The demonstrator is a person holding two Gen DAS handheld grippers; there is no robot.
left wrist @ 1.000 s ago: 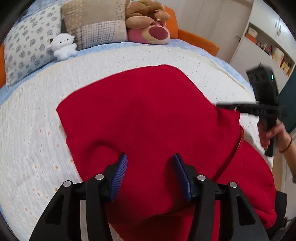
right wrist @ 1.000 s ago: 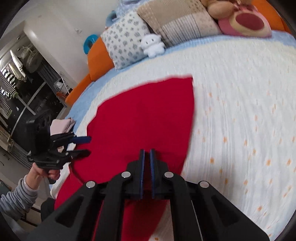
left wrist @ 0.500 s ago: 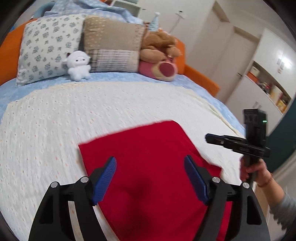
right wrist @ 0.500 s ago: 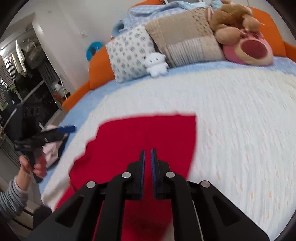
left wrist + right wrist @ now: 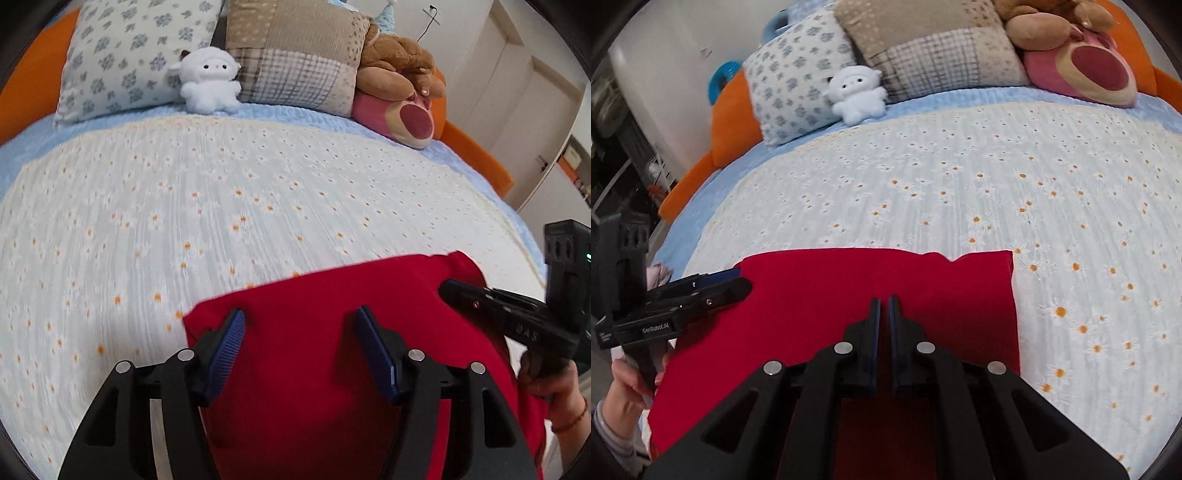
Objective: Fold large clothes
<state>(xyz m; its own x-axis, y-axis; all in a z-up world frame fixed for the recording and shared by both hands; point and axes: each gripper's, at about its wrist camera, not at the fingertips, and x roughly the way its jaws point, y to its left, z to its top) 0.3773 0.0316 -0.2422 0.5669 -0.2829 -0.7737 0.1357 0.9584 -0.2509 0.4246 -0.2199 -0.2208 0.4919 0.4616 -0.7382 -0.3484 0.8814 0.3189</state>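
Garment [image 5: 332, 369] on bedspread [image 5: 221, 206], near edge; pillows [image 5: 288, 59], plush toys [image 5: 208, 83] behind.

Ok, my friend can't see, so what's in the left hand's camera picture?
The open left gripper hovers over a red garment lying on a daisy-print bedspread. The right gripper reaches over the garment's right side. Pillows, a white plush lamb and a pink bear plush sit at the bed's head.
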